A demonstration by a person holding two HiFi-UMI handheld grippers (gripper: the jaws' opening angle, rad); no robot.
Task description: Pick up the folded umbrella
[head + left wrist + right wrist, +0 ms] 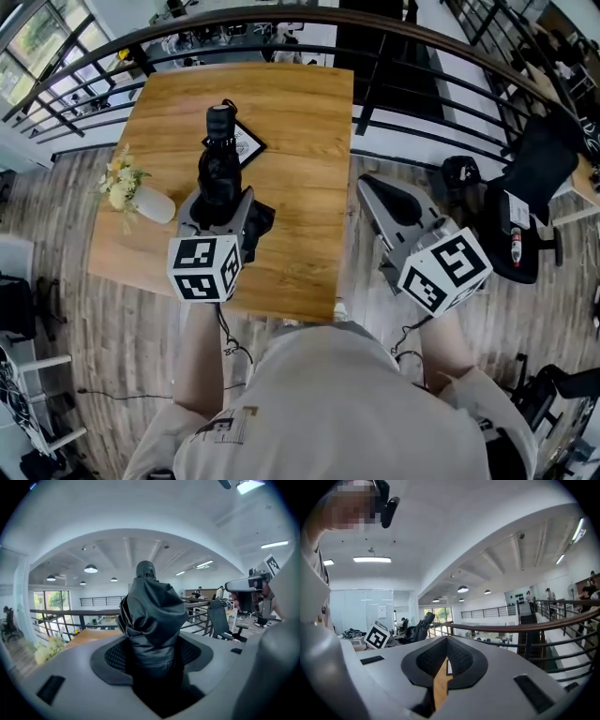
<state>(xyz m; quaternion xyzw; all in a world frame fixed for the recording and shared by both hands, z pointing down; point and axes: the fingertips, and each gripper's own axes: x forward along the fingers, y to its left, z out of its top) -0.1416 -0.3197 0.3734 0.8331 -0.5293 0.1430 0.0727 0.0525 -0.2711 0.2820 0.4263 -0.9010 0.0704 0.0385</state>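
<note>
umbrella (220, 164): we are holding it in the left gripper (223, 199), up off the wooden table (300, 141), with its long end sticking out past the jaws toward the railing (422, 56).
left gripper: we are clamping its jaws wide around the bunched black fabric, and the pads are pressing cloth on both sides.
right gripper (375, 187): we are carrying it empty just off the table's edge, its jaws drawn nearly together with only a thin slit between them.
slip risk: we are judging that the slick, loose fabric is giving the pads little to bite, so the shaft inside could be sliding out if the squeeze is easing.
tilt risk: we are gripping near one end, it seems, so the overhanging weight could be twisting the umbrella downward in the jaws.
drop zone: we are hovering over the small card (246, 142) and near the flower vase (141, 199); a falling umbrella could be knocking either one.
loose flap: a bit of black cloth (262, 220) is hanging at the gripper's right side, and we are guessing it could be snagging or unfurling.
task: we are judging the pick-up as good as done, with only a steady hold left to worry about.
</note>
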